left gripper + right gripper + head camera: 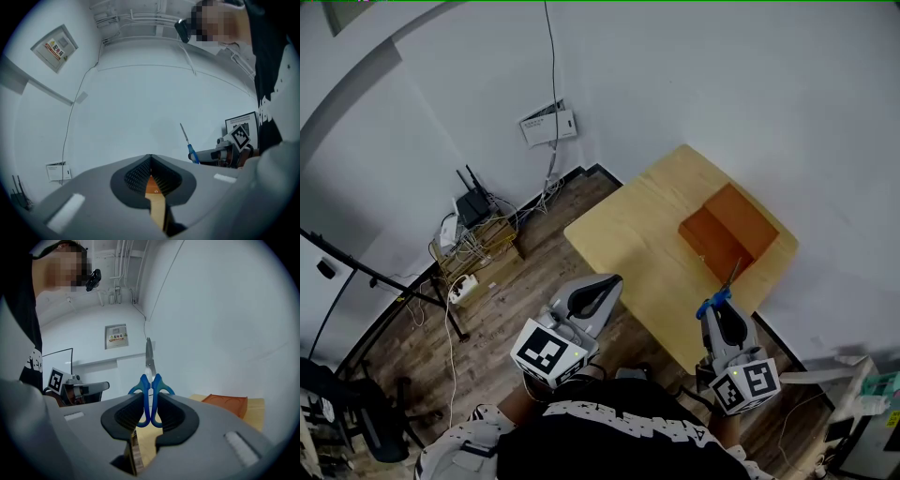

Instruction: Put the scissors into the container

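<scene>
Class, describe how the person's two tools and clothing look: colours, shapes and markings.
The left tool and right tool are matching light grey shells that taper toward the tips, lined inside with black textured pads. Each carries a white cube printed with black square markers. The person wears a black top with white print.

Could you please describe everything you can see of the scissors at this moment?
The scissors have blue plastic loop handles and slim metal blades, closed together. They stand roughly upright with the blades pointing up. Their handles are pinched between the dark ribbed pads of the right gripper, and nothing else touches them. In the head view they appear by the edge of the wooden table, short of the orange container.
</scene>
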